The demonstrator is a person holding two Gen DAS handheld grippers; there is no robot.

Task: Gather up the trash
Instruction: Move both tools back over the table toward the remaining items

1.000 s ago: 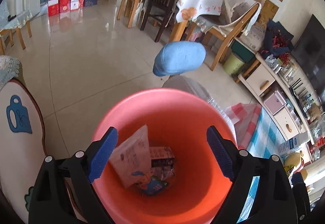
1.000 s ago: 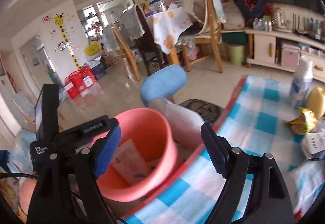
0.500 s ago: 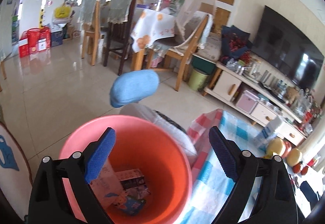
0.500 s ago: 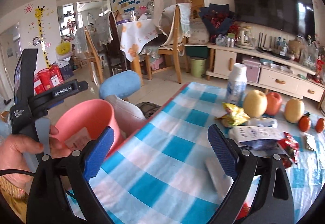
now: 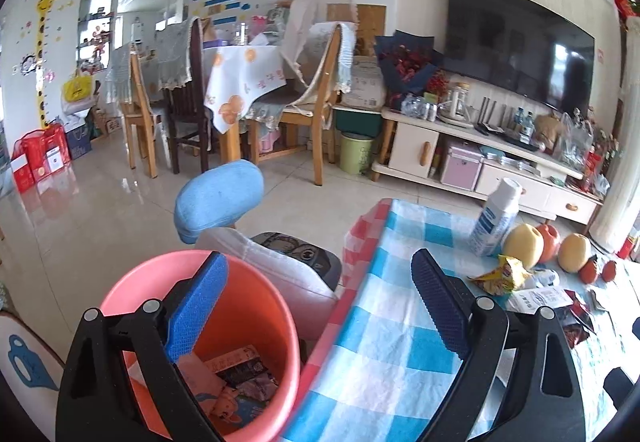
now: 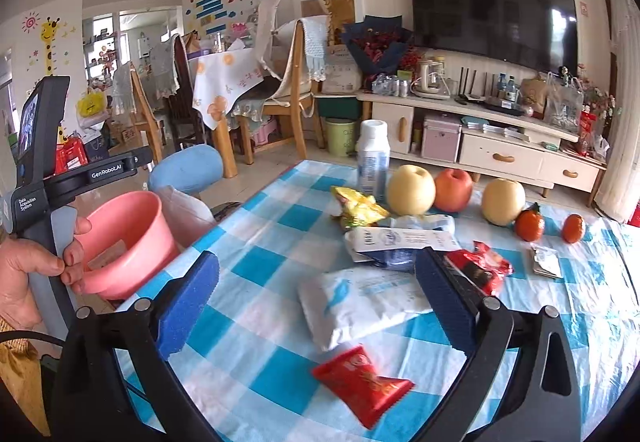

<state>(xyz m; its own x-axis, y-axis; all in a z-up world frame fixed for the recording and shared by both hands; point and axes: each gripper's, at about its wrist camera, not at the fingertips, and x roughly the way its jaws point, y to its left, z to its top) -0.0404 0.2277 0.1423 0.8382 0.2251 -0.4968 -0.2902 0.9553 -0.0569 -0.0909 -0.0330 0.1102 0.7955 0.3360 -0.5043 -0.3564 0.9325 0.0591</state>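
Observation:
A pink bucket (image 5: 256,318) with wrappers inside stands off the table's left edge; it also shows in the right wrist view (image 6: 132,226). My left gripper (image 5: 320,306) is open and empty, over the bucket rim and table edge. My right gripper (image 6: 318,298) is open and empty above a white packet (image 6: 360,302). A red wrapper (image 6: 360,378) lies nearer me. Another red wrapper (image 6: 480,268), a white-blue bag (image 6: 396,242), a yellow wrapper (image 6: 356,207) and a small silver wrapper (image 6: 544,262) lie farther on the checked cloth (image 6: 260,242).
A white bottle (image 6: 372,161), two pears (image 6: 412,189), an apple (image 6: 454,189) and two small oranges (image 6: 530,224) stand at the table's far side. A blue-backed chair (image 5: 218,197) stands behind the bucket. A TV cabinet (image 6: 480,133) lines the far wall.
Both grippers have swung right and up, from the bucket toward the table. The right view now shows the litter on the cloth. Both stay open.

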